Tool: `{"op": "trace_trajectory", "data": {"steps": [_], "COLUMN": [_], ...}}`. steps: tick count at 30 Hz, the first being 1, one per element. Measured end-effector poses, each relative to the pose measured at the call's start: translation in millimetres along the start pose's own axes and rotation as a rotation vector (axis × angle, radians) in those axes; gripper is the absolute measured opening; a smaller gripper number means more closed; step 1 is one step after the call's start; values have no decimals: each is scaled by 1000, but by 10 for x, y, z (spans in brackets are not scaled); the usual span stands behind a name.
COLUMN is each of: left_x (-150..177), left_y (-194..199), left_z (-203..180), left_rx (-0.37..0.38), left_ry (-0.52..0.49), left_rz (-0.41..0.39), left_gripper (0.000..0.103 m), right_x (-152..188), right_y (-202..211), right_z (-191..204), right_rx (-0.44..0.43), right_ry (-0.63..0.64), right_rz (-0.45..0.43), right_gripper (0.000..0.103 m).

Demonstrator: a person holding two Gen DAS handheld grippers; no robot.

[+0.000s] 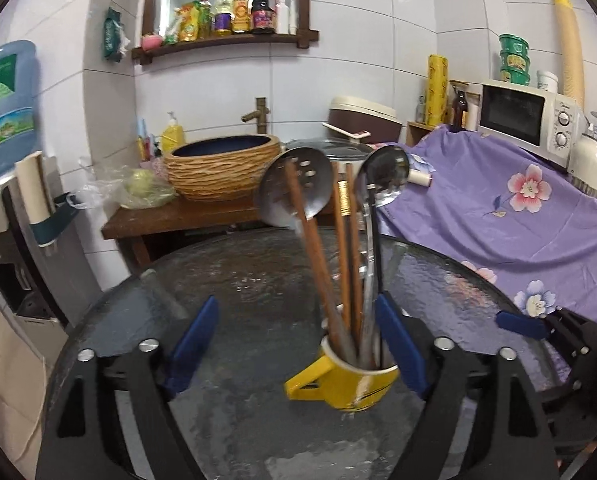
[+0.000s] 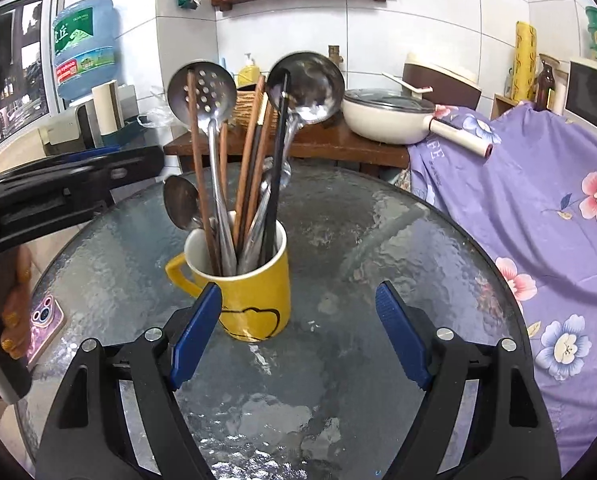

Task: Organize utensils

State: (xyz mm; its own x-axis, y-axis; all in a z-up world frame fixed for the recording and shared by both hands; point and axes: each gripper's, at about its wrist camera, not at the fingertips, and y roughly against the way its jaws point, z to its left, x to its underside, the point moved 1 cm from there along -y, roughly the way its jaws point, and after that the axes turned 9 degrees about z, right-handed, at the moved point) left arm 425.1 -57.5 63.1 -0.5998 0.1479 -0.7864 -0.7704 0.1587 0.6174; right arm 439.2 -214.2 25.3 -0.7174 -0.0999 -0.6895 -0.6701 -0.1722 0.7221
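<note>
A yellow mug (image 2: 254, 300) stands upright on the round glass table (image 2: 378, 240). It holds a slotted ladle (image 2: 201, 90), a solid ladle (image 2: 306, 88), a small spoon (image 2: 181, 208) and several wooden and dark chopsticks (image 2: 250, 176). My right gripper (image 2: 298, 312) is open and empty, its left fingertip beside the mug's lower left. In the left wrist view the mug (image 1: 354, 384) sits between the open fingers of my left gripper (image 1: 298, 324), nearer the right finger. The ladles (image 1: 294, 184) rise above it.
A pink phone (image 2: 44, 320) lies at the table's left edge. A purple flowered cloth (image 2: 538, 184) covers the counter on the right, with a microwave (image 1: 526, 116). Behind the table a wooden stand carries a white pan (image 2: 382, 116) and a wicker basin (image 1: 222, 168). A water dispenser (image 2: 84, 44) stands left.
</note>
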Motion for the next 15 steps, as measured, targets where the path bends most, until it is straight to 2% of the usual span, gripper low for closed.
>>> {"op": "trace_trajectory", "data": {"steps": [2,4,7,9,10,11,15], "left_x": [89,191,323,425,482,551,834], "left_y": [19,50,170,298,373,462,758], "left_z": [69,146,175,134,102,71,16], "left_rx": [-1,7,12,-18,-37,-52,-34], "left_ry": [13,40,59,35,21,15,28], "left_rz": [7,17,5,-14,-21,-36,-70], "left_gripper": [85,93,96,96,96,96,96], "right_x": [37,74,165,237,304,350,602], "right_y": [-7,10,137,251,344,408,719], "right_z": [-16,-16,25,75,112,128,276], "right_rx": [1,-1,22,26,35,43,38], "right_ry": [-7,-12,-19,-21,-27,-33,-36], "right_rz": [6,7,-22,-53,-79,-97,-160], "right_gripper": [79,79,79,82,89,91,91]}}
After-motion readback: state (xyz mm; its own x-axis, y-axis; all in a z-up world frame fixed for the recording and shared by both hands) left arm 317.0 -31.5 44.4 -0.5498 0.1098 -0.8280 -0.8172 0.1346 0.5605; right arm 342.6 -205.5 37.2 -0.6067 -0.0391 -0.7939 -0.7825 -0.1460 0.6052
